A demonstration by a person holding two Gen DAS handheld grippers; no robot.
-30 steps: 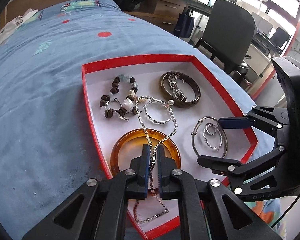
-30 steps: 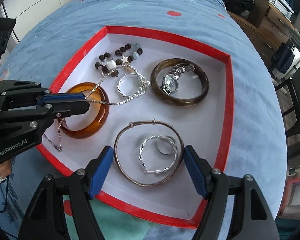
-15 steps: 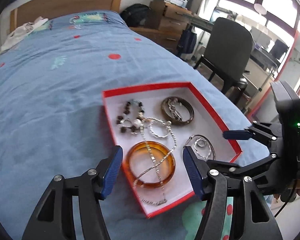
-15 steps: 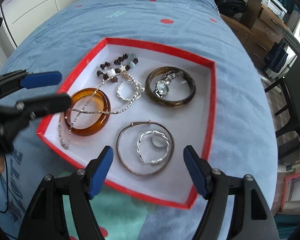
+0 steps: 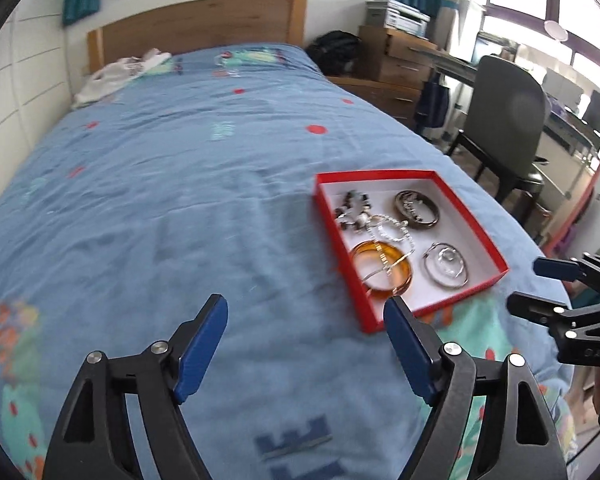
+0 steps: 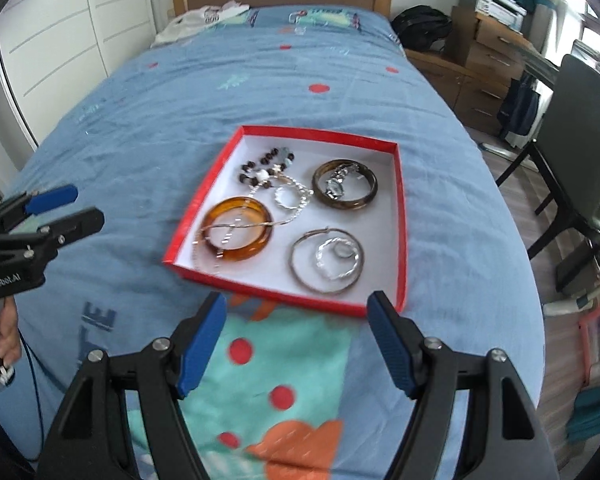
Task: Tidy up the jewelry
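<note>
Two grippers, left gripper and right gripper, are hovering over the blue bed, fingers apart and holding nothing, probably because sorting is finishing. The red tray is lying ahead, keeping the amber bangle, chain and rings together.

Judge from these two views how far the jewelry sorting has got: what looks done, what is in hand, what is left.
Done: every visible piece lies in the red box, including the amber bangle, dark bangle with a watch inside, and thin hoop around smaller rings. In hand: nothing; left gripper and right gripper hang open, short of the box. Left: perhaps untangling the silver chain draped over the amber bangle.
</note>
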